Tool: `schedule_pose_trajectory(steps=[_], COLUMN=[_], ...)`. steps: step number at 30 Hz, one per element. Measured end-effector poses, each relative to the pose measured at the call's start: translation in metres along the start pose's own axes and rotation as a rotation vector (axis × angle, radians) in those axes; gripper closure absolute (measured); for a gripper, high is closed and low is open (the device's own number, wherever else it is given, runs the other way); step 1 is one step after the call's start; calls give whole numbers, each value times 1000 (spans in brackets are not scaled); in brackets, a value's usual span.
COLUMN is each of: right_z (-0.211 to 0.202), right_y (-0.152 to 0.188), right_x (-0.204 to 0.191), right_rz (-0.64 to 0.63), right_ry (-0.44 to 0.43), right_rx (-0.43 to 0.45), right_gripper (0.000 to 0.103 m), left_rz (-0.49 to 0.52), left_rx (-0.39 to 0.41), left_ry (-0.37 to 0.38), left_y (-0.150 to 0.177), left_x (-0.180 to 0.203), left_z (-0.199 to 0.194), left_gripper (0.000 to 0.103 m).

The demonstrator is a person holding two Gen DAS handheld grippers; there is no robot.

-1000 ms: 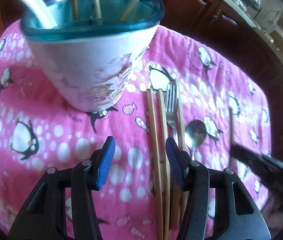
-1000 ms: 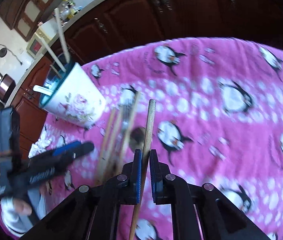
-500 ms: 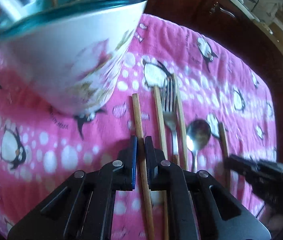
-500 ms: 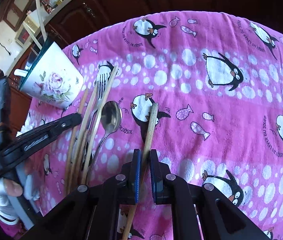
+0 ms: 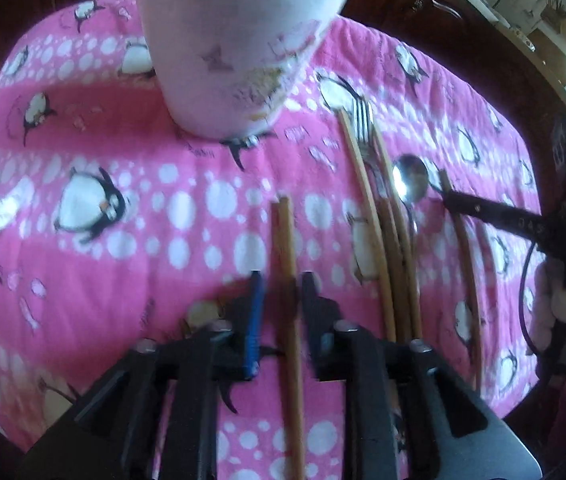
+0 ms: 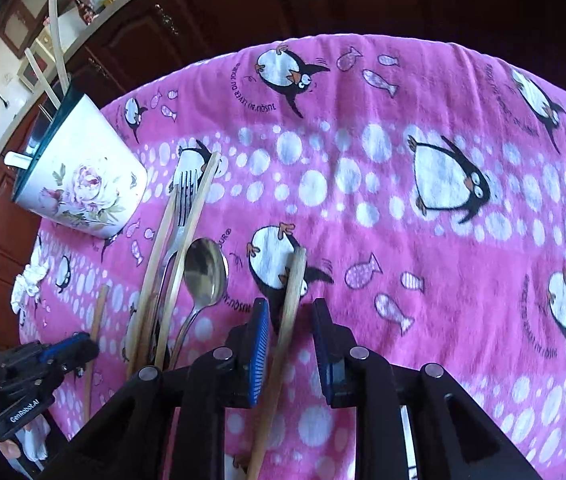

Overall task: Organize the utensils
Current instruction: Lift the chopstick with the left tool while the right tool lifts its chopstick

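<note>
A white floral cup (image 5: 235, 72) with a teal rim stands at the far side of the pink cloth, with utensils standing in it. My left gripper (image 5: 283, 292) points down at a wooden chopstick (image 5: 289, 240) lying between its opening jaws; the pads stand clear of it. To its right lie more chopsticks (image 5: 367, 208), a fork (image 5: 363, 120) and a spoon (image 5: 410, 178). My right gripper (image 6: 291, 316) is opening too, with another chopstick (image 6: 293, 280) resting on the cloth between its parted pads. The cup (image 6: 79, 188), fork (image 6: 185, 196) and spoon (image 6: 205, 272) lie to its left.
The pink penguin cloth (image 6: 403, 200) covers the whole table top and drops off at its rounded edges. Dark wooden cabinets (image 6: 243, 4) stand behind it. A crumpled white tissue (image 6: 29, 280) lies near the cup. A white-gloved hand (image 5: 563, 312) holds the right gripper's handle.
The left gripper shut on the leftmost chopstick, carried it left away from the bundle, then parted its jaws. The right gripper sank, laid its chopstick on the cloth and parted its jaws.
</note>
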State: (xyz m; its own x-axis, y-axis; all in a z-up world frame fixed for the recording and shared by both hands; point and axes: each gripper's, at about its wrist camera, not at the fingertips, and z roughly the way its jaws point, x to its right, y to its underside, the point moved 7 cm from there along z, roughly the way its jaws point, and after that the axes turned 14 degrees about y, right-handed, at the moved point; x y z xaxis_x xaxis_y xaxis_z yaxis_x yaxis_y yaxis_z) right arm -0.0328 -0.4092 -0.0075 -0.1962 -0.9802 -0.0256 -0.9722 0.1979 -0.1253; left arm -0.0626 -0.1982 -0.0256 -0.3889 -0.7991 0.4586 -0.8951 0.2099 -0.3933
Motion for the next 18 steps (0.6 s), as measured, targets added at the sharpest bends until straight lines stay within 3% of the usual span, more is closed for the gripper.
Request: schedule_pose_trajectory(steps=[2,8,11,14,18], right_z=[1,6,8,2,-22], right_y=[-2,-6,-7,-6,-3], right_x=[0,-5,-4,-2,1], right_rz=[-4,-37,-39,-42,-31], right_ry=[4,-4,-16,-25,-57], right_rx=[-3,1,9,13,59], right_gripper=[83,83,93,93,94], left_rz=[4,51,97,138,115], left_rx=[10,-36,-44,-49,-23], left_ry=[-7,-73,-107,-116,-47], left_y=[-9,-25,-28,-31,-36], left_x=[-1,-1,3,6,8], left_z=[1,20,25,26,8], left_gripper=[66,66,67,94,95])
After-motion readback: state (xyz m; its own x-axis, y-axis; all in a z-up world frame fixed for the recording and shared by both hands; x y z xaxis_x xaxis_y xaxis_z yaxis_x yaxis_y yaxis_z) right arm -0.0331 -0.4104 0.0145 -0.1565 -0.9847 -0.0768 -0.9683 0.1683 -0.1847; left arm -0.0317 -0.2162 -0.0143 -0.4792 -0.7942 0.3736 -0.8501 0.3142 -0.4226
